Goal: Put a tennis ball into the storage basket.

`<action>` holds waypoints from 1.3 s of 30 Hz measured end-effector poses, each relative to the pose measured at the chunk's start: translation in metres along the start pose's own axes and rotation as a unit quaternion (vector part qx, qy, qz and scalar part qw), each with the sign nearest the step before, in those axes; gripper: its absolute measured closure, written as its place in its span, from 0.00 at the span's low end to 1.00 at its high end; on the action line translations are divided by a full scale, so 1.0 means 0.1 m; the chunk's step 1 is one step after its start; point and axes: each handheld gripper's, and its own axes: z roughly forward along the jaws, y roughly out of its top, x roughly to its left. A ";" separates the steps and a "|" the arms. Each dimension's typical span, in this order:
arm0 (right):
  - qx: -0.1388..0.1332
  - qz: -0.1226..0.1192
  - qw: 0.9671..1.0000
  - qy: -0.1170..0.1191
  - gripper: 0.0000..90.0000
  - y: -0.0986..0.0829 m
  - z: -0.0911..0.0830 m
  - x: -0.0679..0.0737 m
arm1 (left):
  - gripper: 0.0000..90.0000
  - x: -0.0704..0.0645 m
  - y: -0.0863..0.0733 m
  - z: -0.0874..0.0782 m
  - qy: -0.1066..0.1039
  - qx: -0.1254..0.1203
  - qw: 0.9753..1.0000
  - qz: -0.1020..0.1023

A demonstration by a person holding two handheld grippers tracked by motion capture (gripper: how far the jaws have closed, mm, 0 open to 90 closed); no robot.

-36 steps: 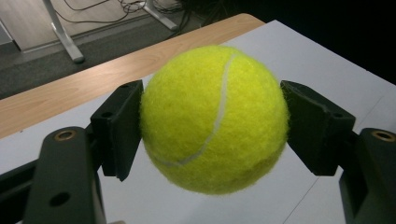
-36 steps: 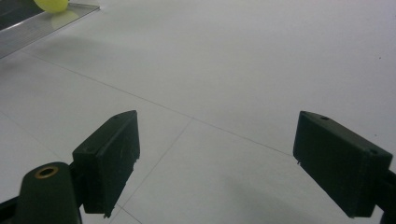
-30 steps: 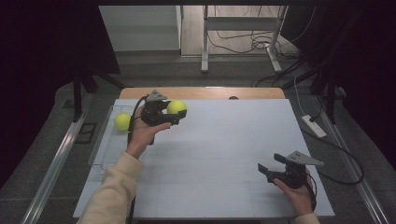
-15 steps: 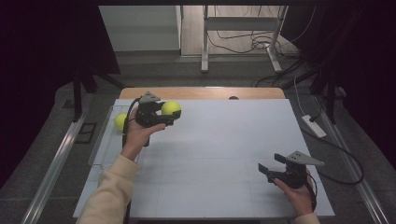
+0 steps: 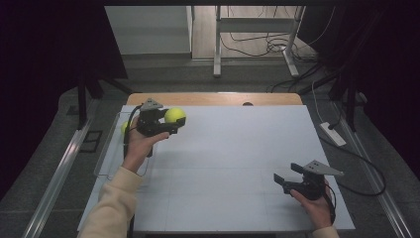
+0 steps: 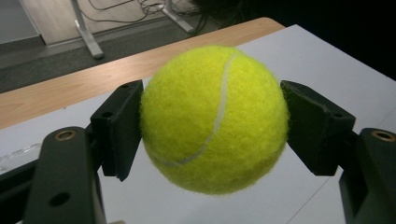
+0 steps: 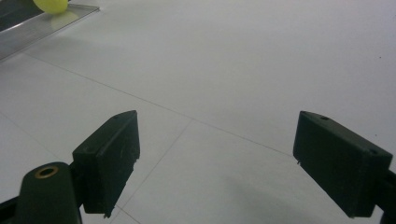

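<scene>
L gripper gripped ball at mid-width, above counter | R gripper wide, idle | I judged risk: fuzzy ball slipping out, rolling off.

Two tennis balls, one clear tray, two tools, one table.
</scene>
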 end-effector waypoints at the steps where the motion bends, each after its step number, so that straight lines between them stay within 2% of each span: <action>1: 0.000 0.000 1.000 0.001 0.17 0.00 0.00 0.00 | 0.30 0.01 -0.01 -0.01 0.001 -0.001 1.000 -0.002; 11: 0.001 0.000 1.000 0.001 0.17 0.00 0.01 0.00 | 0.30 0.10 -0.07 -0.07 0.007 -0.003 1.000 -0.012; 18: 0.000 0.000 1.000 0.000 0.17 0.00 0.00 0.00 | 0.30 0.22 -0.13 -0.19 0.017 -0.014 0.999 -0.027; 39: 0.001 -0.001 1.000 -0.001 0.17 0.01 0.01 0.00 | 0.30 0.43 -0.25 -0.38 0.054 -0.005 0.998 -0.036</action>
